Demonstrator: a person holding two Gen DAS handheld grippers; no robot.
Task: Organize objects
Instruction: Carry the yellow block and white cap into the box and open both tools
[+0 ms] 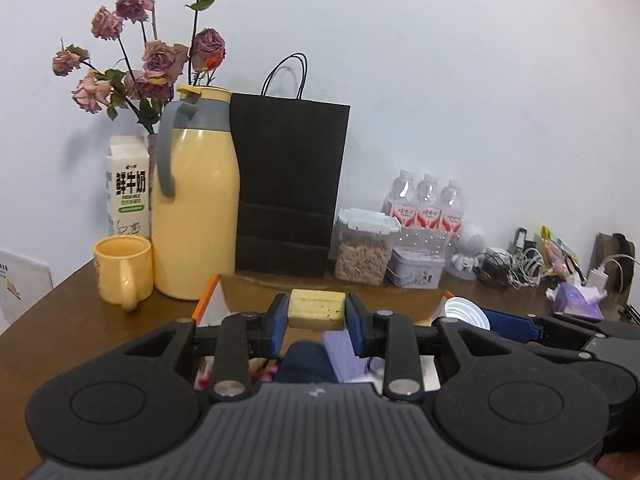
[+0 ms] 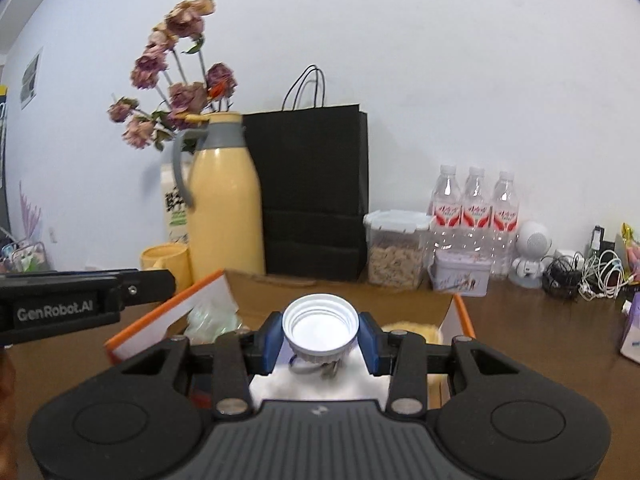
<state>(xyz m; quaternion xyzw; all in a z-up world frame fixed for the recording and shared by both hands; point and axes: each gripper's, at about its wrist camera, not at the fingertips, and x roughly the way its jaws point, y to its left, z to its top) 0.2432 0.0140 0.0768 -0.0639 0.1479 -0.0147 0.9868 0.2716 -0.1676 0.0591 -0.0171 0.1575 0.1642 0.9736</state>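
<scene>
My left gripper (image 1: 317, 310) is shut on a yellowish block (image 1: 317, 309) like a sponge, held above an open cardboard box (image 1: 256, 294) with orange-edged flaps. My right gripper (image 2: 319, 326) is shut on a white ribbed cap (image 2: 319, 326) whose hollow side faces the camera, above the same box (image 2: 340, 296). In the left wrist view the right gripper (image 1: 476, 316) and its white cap (image 1: 466, 313) show at the right. Inside the box lie a purple item (image 1: 342, 354), a dark blue item (image 1: 306, 362), white paper (image 2: 320, 384) and a yellow fluffy thing (image 2: 412, 330).
On the brown table (image 1: 60, 312) behind the box stand a yellow mug (image 1: 122, 268), yellow thermos jug (image 1: 196, 204), milk carton (image 1: 128, 188), dried flowers (image 1: 152, 48), black paper bag (image 1: 288, 188), a snack jar (image 1: 362, 252), a tin (image 1: 416, 272), three water bottles (image 1: 428, 204), and cables (image 1: 516, 266).
</scene>
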